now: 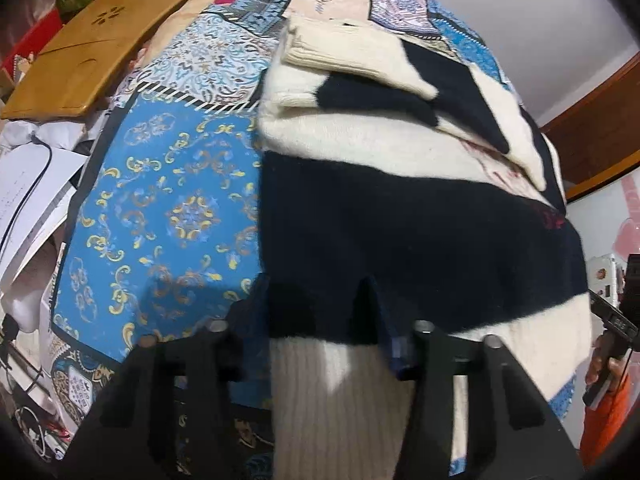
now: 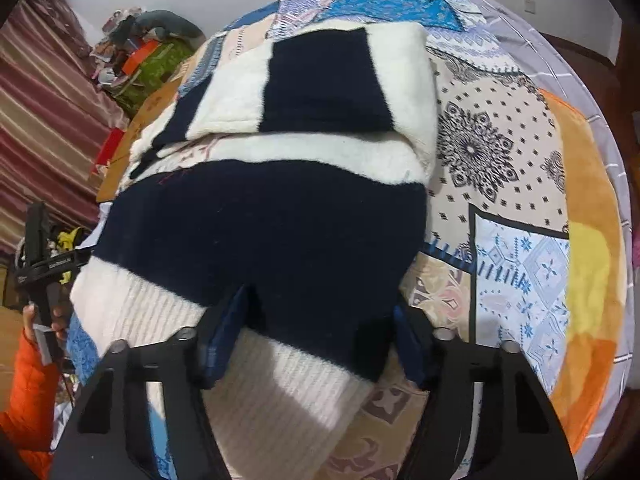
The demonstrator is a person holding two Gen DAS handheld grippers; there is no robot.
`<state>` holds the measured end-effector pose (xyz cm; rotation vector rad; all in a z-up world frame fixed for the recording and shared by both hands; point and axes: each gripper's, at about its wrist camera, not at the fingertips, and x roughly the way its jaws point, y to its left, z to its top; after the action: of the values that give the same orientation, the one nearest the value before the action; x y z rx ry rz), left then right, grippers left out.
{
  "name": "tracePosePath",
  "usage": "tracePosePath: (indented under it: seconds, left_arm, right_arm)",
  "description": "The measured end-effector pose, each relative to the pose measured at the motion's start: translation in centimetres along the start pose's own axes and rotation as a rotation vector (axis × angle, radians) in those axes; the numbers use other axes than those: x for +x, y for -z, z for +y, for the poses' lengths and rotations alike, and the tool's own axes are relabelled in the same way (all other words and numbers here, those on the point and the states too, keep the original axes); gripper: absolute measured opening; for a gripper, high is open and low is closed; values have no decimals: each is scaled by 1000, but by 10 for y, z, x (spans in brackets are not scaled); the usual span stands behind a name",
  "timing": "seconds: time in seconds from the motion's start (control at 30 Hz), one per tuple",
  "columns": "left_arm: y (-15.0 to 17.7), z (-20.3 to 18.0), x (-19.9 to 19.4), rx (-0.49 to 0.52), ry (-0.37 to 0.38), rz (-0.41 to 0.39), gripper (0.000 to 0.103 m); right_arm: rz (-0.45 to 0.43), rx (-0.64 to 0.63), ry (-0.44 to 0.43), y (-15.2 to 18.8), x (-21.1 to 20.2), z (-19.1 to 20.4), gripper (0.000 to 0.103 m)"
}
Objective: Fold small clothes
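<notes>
I see one patchwork bedspread [image 1: 168, 184] and, lying on it, one navy-and-cream sweater [image 2: 264, 224], sleeves folded across. My two grippers, left [image 1: 320, 300] and right [image 2: 320, 312], each pinch its ribbed hem [image 2: 280, 392].

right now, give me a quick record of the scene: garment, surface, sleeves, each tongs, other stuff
garment: navy and cream striped sweater, ribbed cream hem nearest the cameras
surface: patchwork bedspread
sleeves: both folded across the chest
left tongs: straddling the hem's left end, pads look pressed into the knit
right tongs: straddling the hem's right end, pads look pressed into the knit
other: wooden board beside the bed; orange sleeve
</notes>
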<state>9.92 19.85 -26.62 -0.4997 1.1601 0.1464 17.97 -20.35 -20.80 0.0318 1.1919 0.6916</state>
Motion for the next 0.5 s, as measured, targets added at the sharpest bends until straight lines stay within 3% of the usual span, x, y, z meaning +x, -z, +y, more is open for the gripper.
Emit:
tracePosePath:
  seconds: [0.13, 0.23, 0.5]
  left_arm:
    - [0, -15, -6, 58, -13, -14, 20]
    - [-3, -25, -13, 94, -28, -46, 12]
    - [-36, -36, -52, 119, -26, -188, 9]
  right_arm:
    - [-12, -39, -10, -3, -4, 11, 17]
    - [-34, -71, -5, -9, -7, 18, 15]
    - [-143, -102, -11, -41, -29, 24, 14]
